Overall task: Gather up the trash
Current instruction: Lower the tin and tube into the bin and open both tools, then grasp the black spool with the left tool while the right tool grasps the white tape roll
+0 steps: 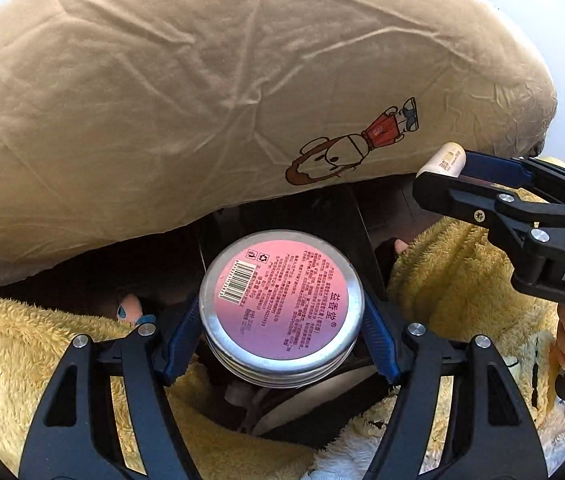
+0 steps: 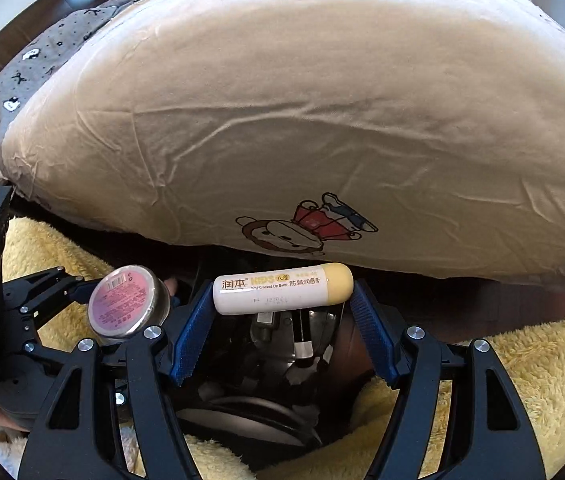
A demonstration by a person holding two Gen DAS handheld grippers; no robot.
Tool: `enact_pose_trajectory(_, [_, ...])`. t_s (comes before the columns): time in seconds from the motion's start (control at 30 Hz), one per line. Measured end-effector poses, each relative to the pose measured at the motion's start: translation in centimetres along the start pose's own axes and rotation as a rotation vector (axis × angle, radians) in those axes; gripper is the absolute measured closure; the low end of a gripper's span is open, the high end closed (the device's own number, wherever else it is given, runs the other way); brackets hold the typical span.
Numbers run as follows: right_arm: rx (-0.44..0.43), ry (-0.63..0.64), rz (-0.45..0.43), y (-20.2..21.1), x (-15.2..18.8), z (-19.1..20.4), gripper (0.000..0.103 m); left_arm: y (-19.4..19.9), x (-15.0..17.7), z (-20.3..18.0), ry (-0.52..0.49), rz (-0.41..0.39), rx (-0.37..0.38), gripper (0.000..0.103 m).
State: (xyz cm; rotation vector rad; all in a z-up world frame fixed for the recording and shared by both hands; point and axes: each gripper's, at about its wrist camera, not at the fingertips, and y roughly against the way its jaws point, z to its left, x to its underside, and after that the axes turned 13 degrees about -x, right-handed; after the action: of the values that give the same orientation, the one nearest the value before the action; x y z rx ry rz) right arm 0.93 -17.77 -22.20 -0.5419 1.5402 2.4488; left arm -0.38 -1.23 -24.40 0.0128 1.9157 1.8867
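Left gripper (image 1: 282, 316) squeezes a round tin (image 1: 281, 303) (pink label up). Right gripper (image 2: 280, 304) pinches a lip balm tube (image 2: 282, 289) by its ends.

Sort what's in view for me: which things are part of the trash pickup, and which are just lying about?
Job:
tin, clamped in left gripper
lip balm, clamped in right gripper

Lying about:
pillow
yellow blanket
grey sheet

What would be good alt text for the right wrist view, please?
The right gripper clamps a white lip balm tube sideways between its blue pads, before a beige pillow with a cartoon print. At left, the left gripper holds a round tin with a pink label.
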Motion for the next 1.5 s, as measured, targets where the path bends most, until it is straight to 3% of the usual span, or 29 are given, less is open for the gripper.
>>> enact_pose_trajectory(0.13, [0.006, -0.012, 0.006, -0.1, -0.2, -0.3, 0.032, 0.1, 0.0, 0.3, 0.009, 0.001, -0.009, 0.028])
enact_pose_trajectory(0.17, [0.014, -0.017, 0.0, 0.0, -0.2, -0.4, 0.027, 0.1, -0.1, 0.4, 0.011, -0.003, -0.011, 0.027])
enact_pose_trajectory(0.43, [0.022, -0.056, -0.075, 2.3, -1.0, -1.9, 0.02, 1.8, -0.8, 2.2, 0.056, -0.056, -0.041, 0.024])
enact_pose_trajectory(0.73, [0.06, -0.024, -0.21, 6.1, -3.4, -2.3, 0.019, 5.4, -2.3, 3.8, 0.085, -0.187, -0.082, 0.024])
enact_pose_trajectory(0.97, [0.128, 0.05, -0.32, 8.3, -8.0, -2.8, 0.019, 8.3, -6.3, 5.9, 0.145, -0.32, -0.134, 0.022])
enact_pose_trajectory(1.13, [0.124, 0.074, -0.351, 7.9, -11.6, -3.1, 0.019, 9.4, -10.3, 6.8, 0.169, -0.395, -0.178, 0.022])
enact_pose_trajectory(1.17, [0.122, 0.082, -0.359, 7.7, -12.3, -3.1, 0.02, 9.5, -11.3, 6.8, 0.171, -0.41, -0.182, 0.022])
enact_pose_trajectory(1.3, [0.127, 0.093, -0.36, 6.3, -15.7, -3.5, 0.043, 9.8, -14.7, 6.8, 0.165, -0.462, -0.214, 0.022])
enact_pose_trajectory(1.5, [0.133, 0.106, -0.372, 4.7, -19.8, -3.8, 0.053, 9.3, -19.2, 7.4, 0.179, -0.496, -0.242, 0.022])
